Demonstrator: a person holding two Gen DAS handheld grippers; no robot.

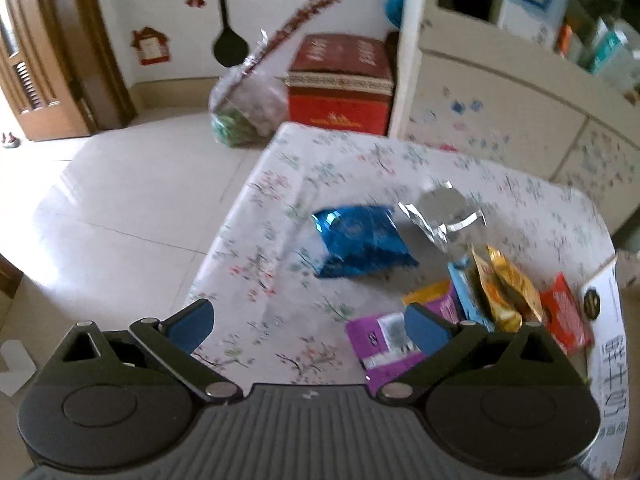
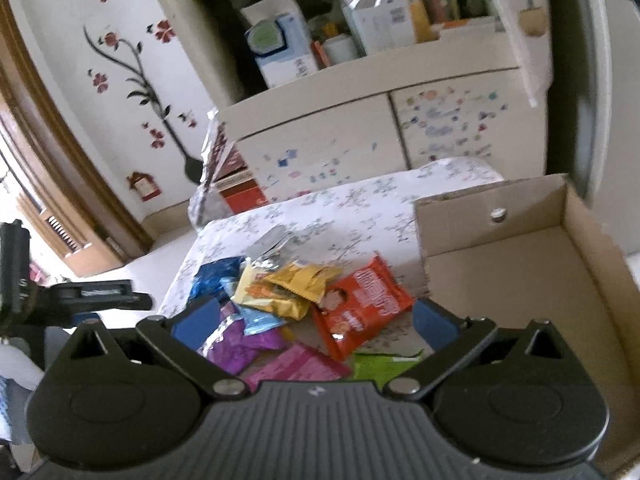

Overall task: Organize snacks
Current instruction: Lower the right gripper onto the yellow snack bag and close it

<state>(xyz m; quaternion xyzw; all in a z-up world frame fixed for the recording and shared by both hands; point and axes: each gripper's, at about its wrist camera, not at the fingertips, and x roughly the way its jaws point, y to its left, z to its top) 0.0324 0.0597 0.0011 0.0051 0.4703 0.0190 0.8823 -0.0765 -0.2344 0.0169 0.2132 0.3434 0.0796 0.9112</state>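
Note:
Snack packets lie in a loose heap on the floral tablecloth (image 1: 256, 240). In the left wrist view a blue foil bag (image 1: 362, 240) sits apart, with a silver packet (image 1: 440, 212) behind it and purple (image 1: 384, 340), yellow (image 1: 506, 292) and red (image 1: 564, 316) packets at the right. My left gripper (image 1: 310, 326) hovers open over bare cloth, holding nothing. In the right wrist view my right gripper (image 2: 316, 324) is open above an orange-red packet (image 2: 360, 304), a yellow packet (image 2: 288, 286), a purple one (image 2: 236, 344), a pink one (image 2: 296, 364) and a green one (image 2: 380, 364).
An open cardboard box (image 2: 520, 264) stands on the table to the right of the heap. A cream cabinet (image 2: 320, 136) with cluttered shelves stands behind the table. On the tiled floor (image 1: 120, 208) rest a red carton (image 1: 340, 84) and a clear plastic bag (image 1: 244, 108).

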